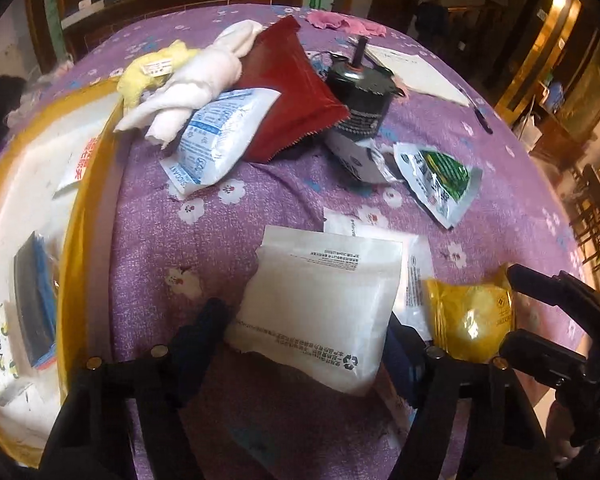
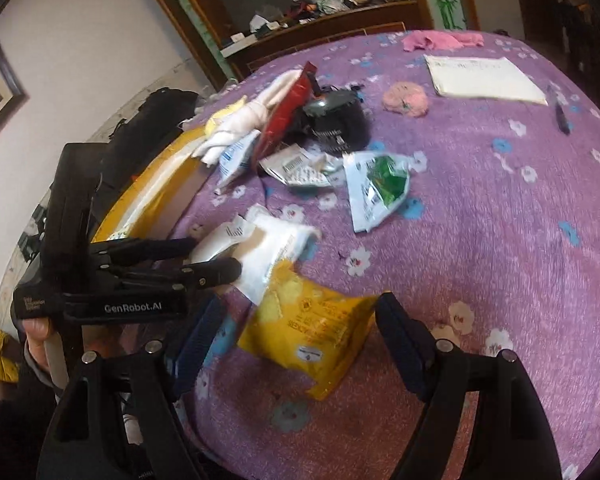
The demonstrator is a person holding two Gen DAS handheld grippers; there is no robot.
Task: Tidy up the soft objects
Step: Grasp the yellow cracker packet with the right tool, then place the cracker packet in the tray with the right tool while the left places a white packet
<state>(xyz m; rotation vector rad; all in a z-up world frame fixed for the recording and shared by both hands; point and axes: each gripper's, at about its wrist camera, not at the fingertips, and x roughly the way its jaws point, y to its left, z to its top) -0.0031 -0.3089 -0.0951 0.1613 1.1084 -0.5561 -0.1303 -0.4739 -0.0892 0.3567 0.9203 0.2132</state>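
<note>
Two tongs, the left tongs (image 1: 308, 332) and the right tongs (image 2: 296, 332). One yellow packet (image 2: 312, 324), one red pouch (image 1: 296, 92). One white rolled cloth (image 1: 192, 80), one yellow bin (image 1: 80, 240).

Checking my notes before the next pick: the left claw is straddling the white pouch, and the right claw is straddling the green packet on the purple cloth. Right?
One slip: the right claw straddles the yellow packet, not the green packet, which lies farther out on the purple cloth. The right wrist view shows this. The left claw does straddle the white pouch.

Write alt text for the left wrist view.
The left gripper straddles a white pouch on a purple floral tablecloth; a yellow packet lies to its right and a yellow-rimmed box to its left.
</note>
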